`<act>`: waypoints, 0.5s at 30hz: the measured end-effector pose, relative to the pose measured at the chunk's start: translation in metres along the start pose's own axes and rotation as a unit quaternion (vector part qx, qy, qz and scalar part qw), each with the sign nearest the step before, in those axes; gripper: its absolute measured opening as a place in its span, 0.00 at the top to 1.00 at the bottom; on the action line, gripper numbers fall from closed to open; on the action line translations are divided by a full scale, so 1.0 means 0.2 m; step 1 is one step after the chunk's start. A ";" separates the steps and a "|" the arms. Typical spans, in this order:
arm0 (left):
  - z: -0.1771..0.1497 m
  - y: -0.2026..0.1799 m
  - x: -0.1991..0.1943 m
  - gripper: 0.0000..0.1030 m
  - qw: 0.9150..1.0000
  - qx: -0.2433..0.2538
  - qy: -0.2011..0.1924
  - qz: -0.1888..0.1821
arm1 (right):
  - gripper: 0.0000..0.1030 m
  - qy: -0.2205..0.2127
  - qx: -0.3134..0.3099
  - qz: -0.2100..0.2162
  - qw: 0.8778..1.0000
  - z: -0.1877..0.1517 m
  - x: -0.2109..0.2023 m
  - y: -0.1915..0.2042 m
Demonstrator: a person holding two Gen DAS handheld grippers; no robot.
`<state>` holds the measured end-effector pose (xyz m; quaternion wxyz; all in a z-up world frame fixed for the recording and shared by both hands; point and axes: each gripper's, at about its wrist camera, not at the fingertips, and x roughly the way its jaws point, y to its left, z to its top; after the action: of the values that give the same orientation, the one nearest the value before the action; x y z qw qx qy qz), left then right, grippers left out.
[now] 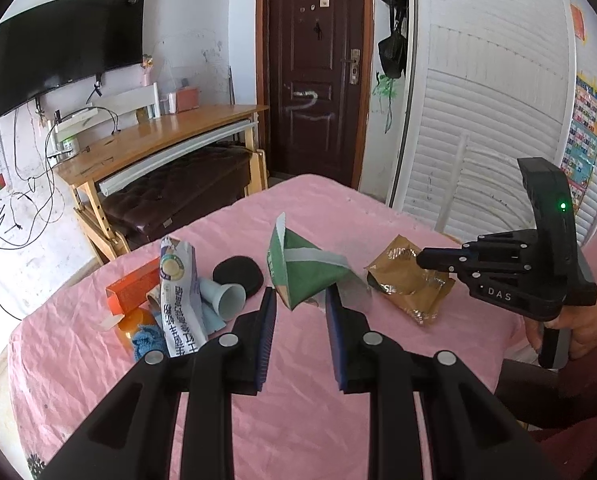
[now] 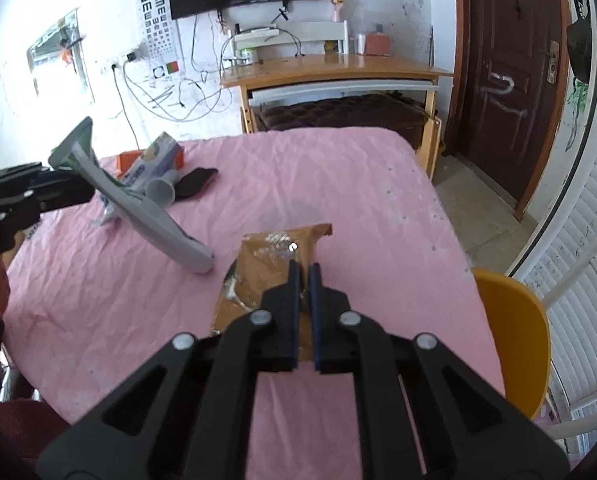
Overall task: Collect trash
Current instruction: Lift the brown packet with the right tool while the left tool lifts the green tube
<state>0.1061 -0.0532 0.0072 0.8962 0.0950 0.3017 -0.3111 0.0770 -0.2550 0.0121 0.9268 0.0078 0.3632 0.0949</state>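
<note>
On the pink tablecloth (image 1: 298,400), my left gripper (image 1: 300,308) is shut on the lower edge of a green and grey carton packet (image 1: 298,272). The packet stands tilted above the cloth. From the right wrist view the same packet (image 2: 146,212) slants from the left gripper (image 2: 58,192) down to the table. My right gripper (image 2: 304,276) is shut on a crumpled brown foil wrapper (image 2: 274,248) that lies on the cloth. In the left wrist view its fingertips (image 1: 422,259) pinch the wrapper (image 1: 402,284) at its upper right edge.
A pile sits at the table's left: an orange box (image 1: 132,286), a white printed bag (image 1: 178,296), a pale blue cup (image 1: 228,300) and a black round pad (image 1: 238,274). A yellow chair (image 2: 510,340) stands by the table's right edge. A wooden desk (image 2: 338,70) stands behind.
</note>
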 end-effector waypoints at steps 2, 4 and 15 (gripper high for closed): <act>0.00 -0.01 0.01 0.80 1.000 0.010 0.004 -0.013 | 0.96 -0.004 -0.001 0.001 1.000 0.01 -0.01 0.00; -0.01 -0.01 0.03 0.76 1.000 0.012 0.007 -0.019 | 0.96 -0.005 -0.005 -0.001 1.000 0.01 -0.01 0.00; 0.01 -0.05 0.10 0.26 1.000 -0.001 0.004 -0.020 | 0.96 -0.002 -0.005 0.007 1.000 0.00 0.00 0.00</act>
<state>0.1144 -0.0713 -0.0028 0.8887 0.0894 0.3076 -0.3280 0.0775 -0.2549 0.0126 0.9269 0.0061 0.3607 0.1034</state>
